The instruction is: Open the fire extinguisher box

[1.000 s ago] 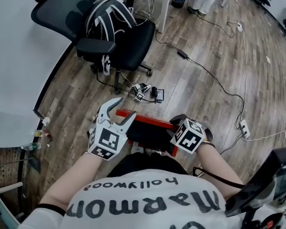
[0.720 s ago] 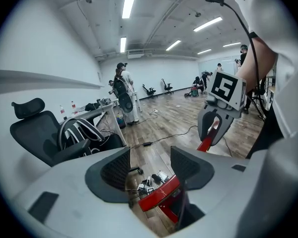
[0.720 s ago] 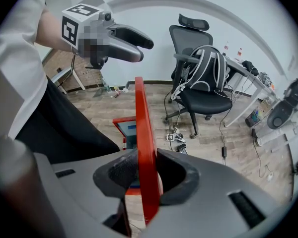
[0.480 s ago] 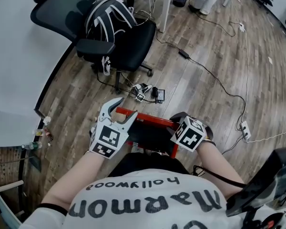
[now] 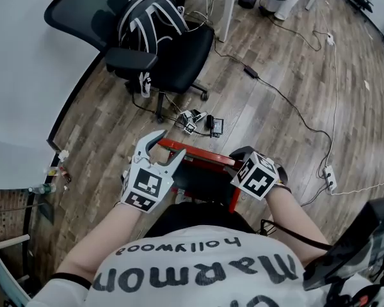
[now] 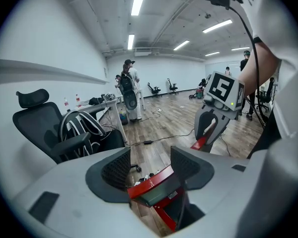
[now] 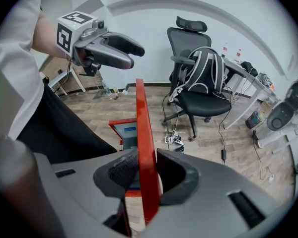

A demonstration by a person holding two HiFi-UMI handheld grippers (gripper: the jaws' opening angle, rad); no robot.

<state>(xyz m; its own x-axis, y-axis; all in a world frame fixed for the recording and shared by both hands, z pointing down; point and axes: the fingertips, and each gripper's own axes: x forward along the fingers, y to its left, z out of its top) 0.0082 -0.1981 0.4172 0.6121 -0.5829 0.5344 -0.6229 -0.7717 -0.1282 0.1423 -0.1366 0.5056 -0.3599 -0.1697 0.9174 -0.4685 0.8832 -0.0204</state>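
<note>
The red fire extinguisher box (image 5: 201, 155) lies on the wood floor right in front of me, its red lid edge (image 7: 145, 148) standing up. My right gripper (image 5: 239, 161) is at the box's right end, shut on that lid edge (image 6: 200, 143), with the red panel pinched between both pads (image 7: 120, 171). My left gripper (image 5: 169, 146) hangs open over the left corner of the box. That red corner (image 6: 156, 180) shows below and between the jaws, which stand wide and do not touch it. The dark inside of the box shows under the lid.
A black office chair (image 5: 179, 50) with a black-and-white backpack (image 5: 148, 15) stands beyond the box. Cables, a power brick (image 5: 250, 71) and small devices (image 5: 201, 123) lie on the floor. A white desk (image 5: 25, 88) curves along the left. A power strip (image 5: 328, 174) lies to the right.
My right gripper has shifted slightly to the right, still holding the lid edge. The left gripper has stayed over the box's left corner, rolling a little.
</note>
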